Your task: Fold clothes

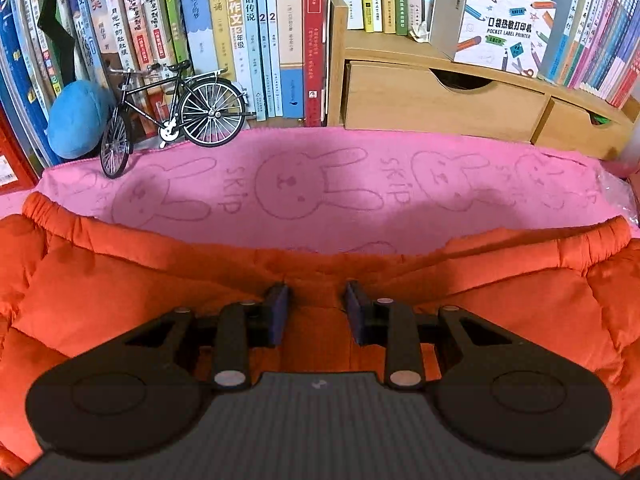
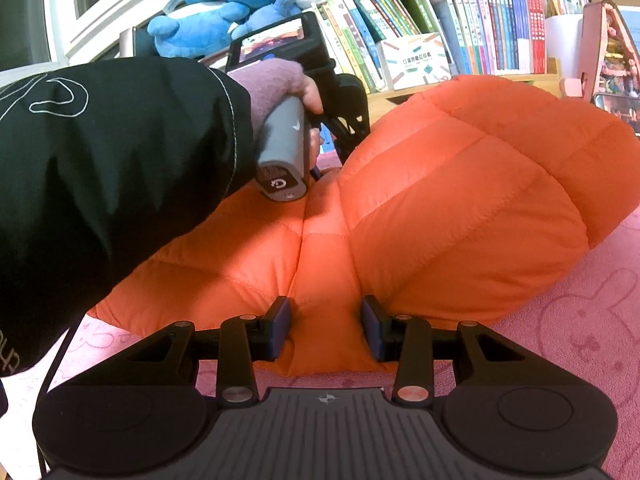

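- Looking down the left claw (image 1: 317, 312), I see its blue pads set narrow with a ridge of the orange puffer garment (image 1: 120, 300) pinched between them; the fabric bunches up into the gap, so I read it as gripped.
- The garment fills the near half of my left view, its elastic-gathered edge (image 1: 44, 210) curving along the pink bunny-print towel (image 1: 304, 184) that covers the counter.
- Beyond the towel stand a black model bicycle (image 1: 176, 120), a blue plush toy (image 1: 78, 120), a row of books (image 1: 240, 32), a wooden drawer unit (image 1: 440, 100) and a pocket label printer box (image 1: 500, 32) on top of it.
- From the right wrist, my right claw (image 2: 326, 328) is also narrow, and a fold of the same orange garment (image 2: 460, 184) sits clamped between its pads at the near edge.
- The garment's right part puffs up in a tall quilted mound, while the left part lies flatter on the towel (image 2: 560, 320).
- A hand in a mauve fingerless glove (image 2: 276, 88), with a black sleeve (image 2: 112, 168), grips the grey handle (image 2: 284, 156) of the left claw, which points down into the garment's far side.
- Blue plush toys (image 2: 216, 12) sit on top of the books (image 2: 500, 32) behind.
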Tool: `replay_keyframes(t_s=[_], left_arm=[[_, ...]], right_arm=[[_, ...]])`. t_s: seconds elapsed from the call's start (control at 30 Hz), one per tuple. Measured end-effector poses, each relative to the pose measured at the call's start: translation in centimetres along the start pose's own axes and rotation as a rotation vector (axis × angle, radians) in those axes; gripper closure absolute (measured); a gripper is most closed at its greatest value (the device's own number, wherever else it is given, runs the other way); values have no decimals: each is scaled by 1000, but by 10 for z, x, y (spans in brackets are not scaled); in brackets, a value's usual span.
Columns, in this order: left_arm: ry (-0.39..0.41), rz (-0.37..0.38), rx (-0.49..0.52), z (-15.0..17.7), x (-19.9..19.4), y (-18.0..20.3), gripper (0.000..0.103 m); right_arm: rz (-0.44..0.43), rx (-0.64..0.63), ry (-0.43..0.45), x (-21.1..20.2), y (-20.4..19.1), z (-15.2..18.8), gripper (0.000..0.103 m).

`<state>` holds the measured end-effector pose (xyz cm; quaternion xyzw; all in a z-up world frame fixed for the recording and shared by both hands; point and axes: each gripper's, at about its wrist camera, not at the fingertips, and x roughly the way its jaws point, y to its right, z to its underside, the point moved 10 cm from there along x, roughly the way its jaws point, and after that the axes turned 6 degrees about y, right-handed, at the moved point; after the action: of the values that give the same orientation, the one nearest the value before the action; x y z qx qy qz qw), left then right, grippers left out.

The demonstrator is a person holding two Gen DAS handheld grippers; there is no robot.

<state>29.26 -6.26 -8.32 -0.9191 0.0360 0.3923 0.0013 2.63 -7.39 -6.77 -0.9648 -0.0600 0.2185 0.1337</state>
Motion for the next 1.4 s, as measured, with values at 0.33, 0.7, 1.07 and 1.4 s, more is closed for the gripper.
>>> replay_keyframes(t_s=[0.33, 0.7, 1.07, 1.4], left_arm=[[13, -13, 19, -4, 6, 1, 72], [32, -78, 38, -7, 20, 0, 72], [168, -75, 248, -7, -70, 28, 71], [253, -33, 365, 25, -163, 27, 68]], right_arm=[[8, -7, 1, 2, 1, -1, 63], [9, -9, -3, 4, -1, 0, 62], [11, -10, -2, 5, -2, 1, 62], [-40, 32, 39, -4, -2, -2, 54]])
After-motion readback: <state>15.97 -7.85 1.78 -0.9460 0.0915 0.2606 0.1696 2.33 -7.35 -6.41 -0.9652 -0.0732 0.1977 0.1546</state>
